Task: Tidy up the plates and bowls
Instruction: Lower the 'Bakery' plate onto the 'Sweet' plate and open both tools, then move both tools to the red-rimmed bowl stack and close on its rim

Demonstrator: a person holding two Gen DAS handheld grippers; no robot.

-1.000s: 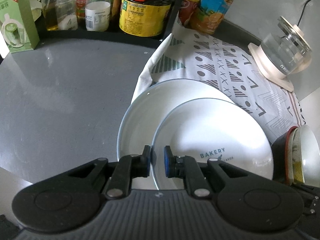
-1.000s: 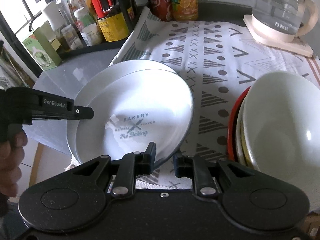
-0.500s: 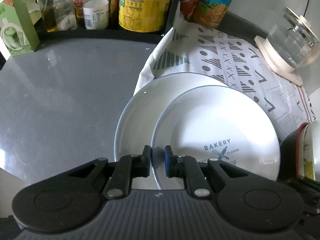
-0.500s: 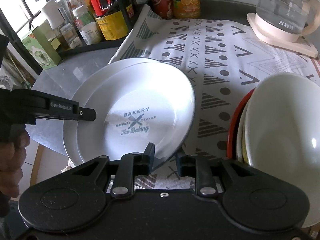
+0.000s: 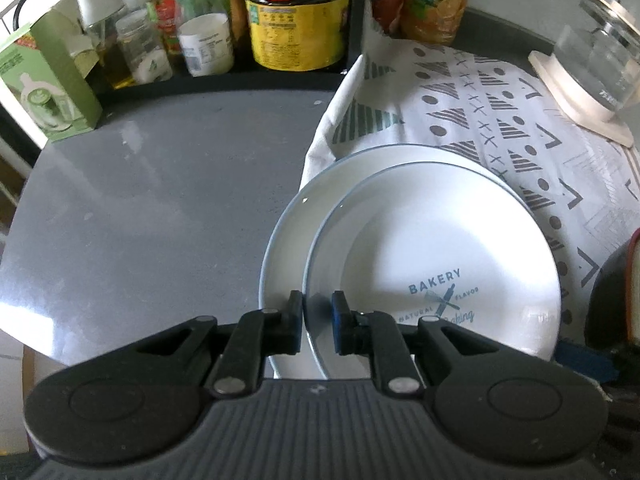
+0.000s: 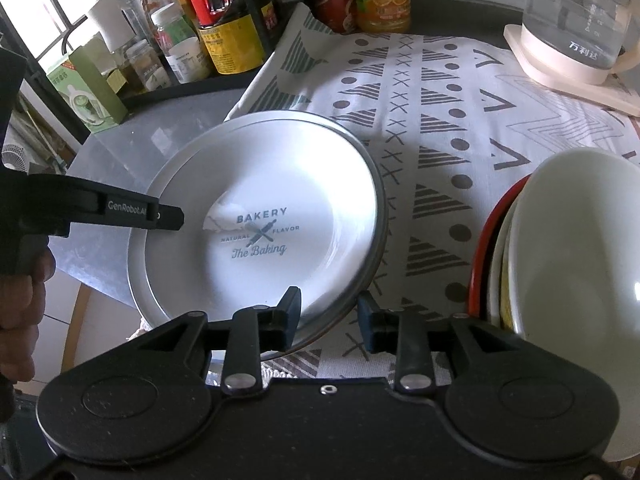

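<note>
A white "Bakery" plate (image 5: 436,248) (image 6: 272,200) lies on a larger white plate (image 5: 308,216) (image 6: 160,184), at the left edge of the patterned cloth. My left gripper (image 5: 317,322) straddles the top plate's left rim with its jaws a little apart. It also shows from the side in the right wrist view (image 6: 172,218). My right gripper (image 6: 329,316) is open around the plates' near right rim. A stack of bowls (image 6: 560,264), white on top and red at the bottom, stands to the right.
A patterned cloth (image 6: 432,92) covers the grey round table (image 5: 160,200). Bottles and jars (image 5: 292,20) on a black rack line the back. A green box (image 5: 48,80) stands at the back left. A glass kettle (image 6: 580,28) is at the back right.
The right gripper's jaws have opened wider at the plates' rim. The left gripper's jaws have eased apart slightly. The top plate has settled over the larger plate.
</note>
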